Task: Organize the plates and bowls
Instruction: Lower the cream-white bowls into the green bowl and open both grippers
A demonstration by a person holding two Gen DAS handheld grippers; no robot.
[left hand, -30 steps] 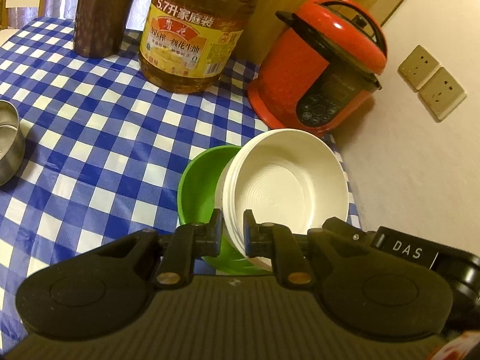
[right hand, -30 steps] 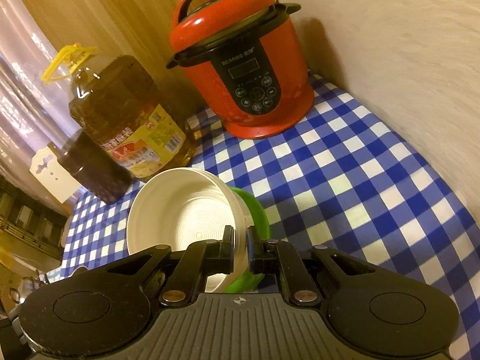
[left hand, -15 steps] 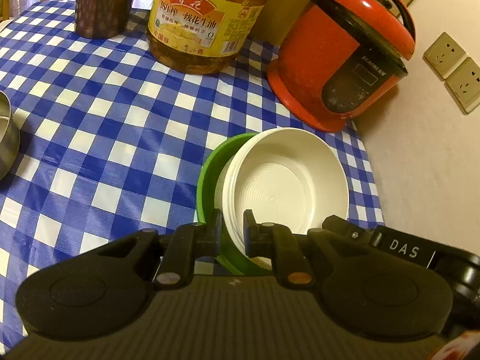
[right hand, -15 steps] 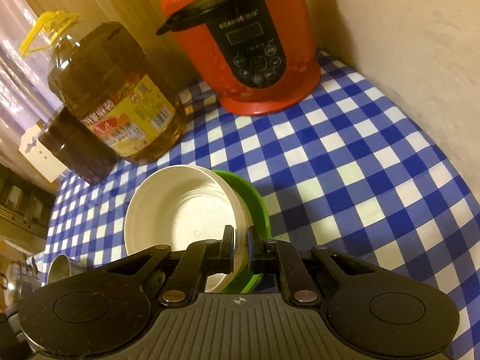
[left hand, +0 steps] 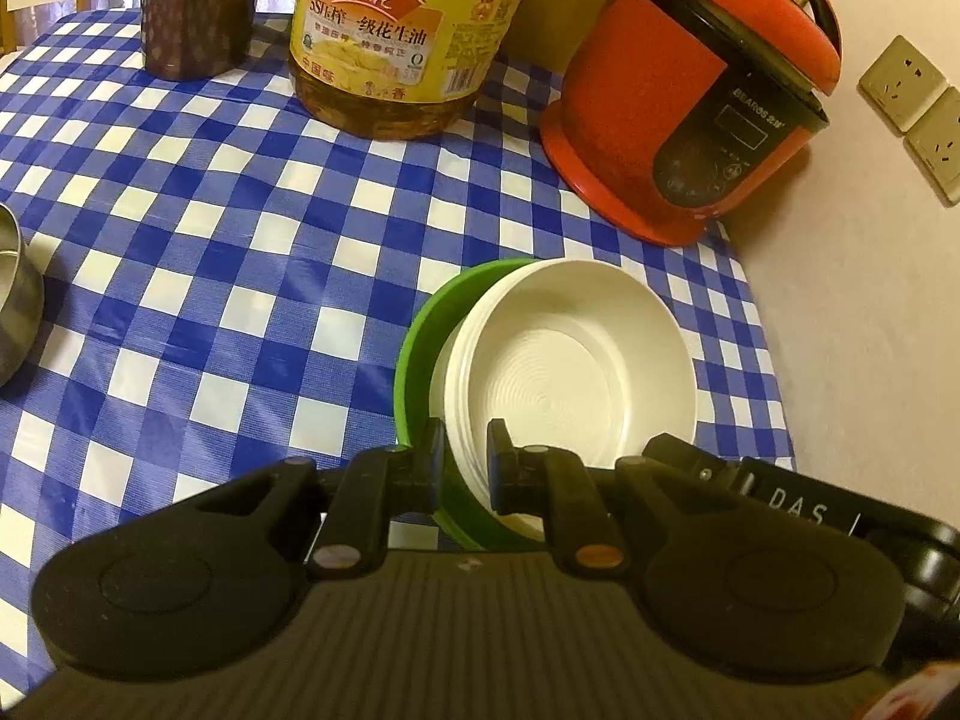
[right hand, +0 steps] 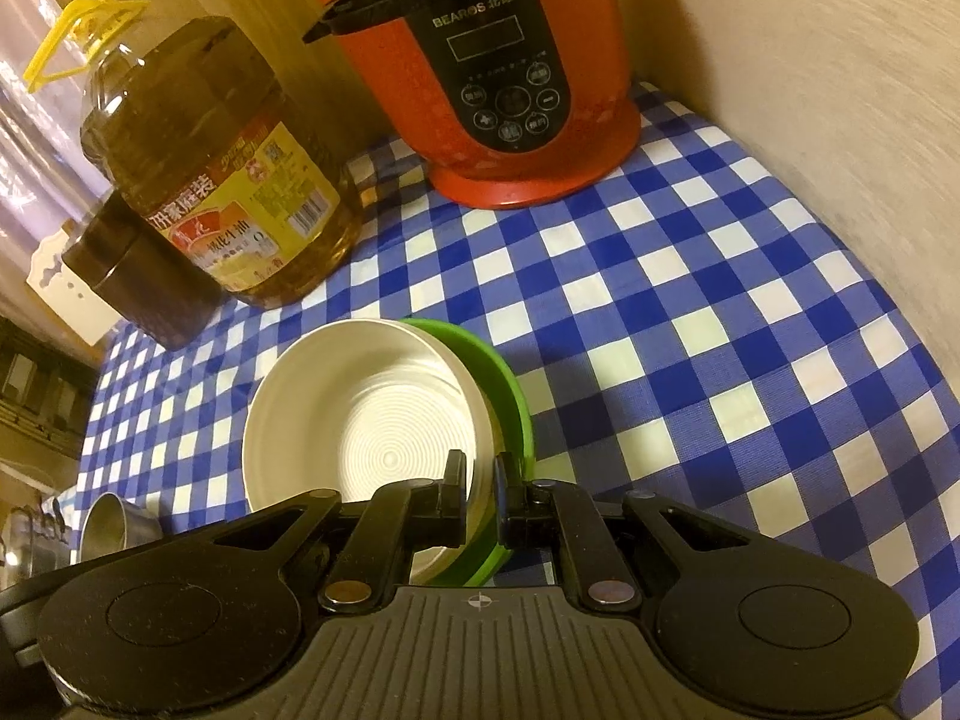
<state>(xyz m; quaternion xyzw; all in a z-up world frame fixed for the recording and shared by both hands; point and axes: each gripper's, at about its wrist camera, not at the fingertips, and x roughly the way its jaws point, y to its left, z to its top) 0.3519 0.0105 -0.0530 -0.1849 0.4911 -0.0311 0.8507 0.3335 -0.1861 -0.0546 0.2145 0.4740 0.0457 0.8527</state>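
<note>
The left wrist view shows two wall sockets (left hand: 903, 84) on the pale wall at far right, and the rim of a steel pot (left hand: 15, 300) at the left edge; the right wrist view shows neither socket, but catches the yellow handle (right hand: 72, 36) on top of the oil bottle (right hand: 216, 162) and a small steel cup (right hand: 111, 525) near its lower left.

Both views show the white bowl (left hand: 576, 372) nested inside the green bowl (left hand: 420, 348), held tilted above the blue and white checked tablecloth (left hand: 210, 228) in front of the red rice cooker (left hand: 690, 96). The left gripper (left hand: 465, 468) is clamped on the stacked rims at one side, one finger outside the green bowl and one inside the white one. The right gripper (right hand: 478, 501) pinches the opposite side of the same rims in the same way.

Behind the bowls stand the big oil bottle with its yellow label, a dark brown patterned canister (left hand: 195, 6) beside it, and the cooker close to the wall. The cloth between the bowls and these things is bare.

The white bowl is round with fine concentric ridges on its floor and a stepped outer wall; the green bowl looks smooth and glossy. The cooker has a black control panel (right hand: 510, 84) with round buttons.
</note>
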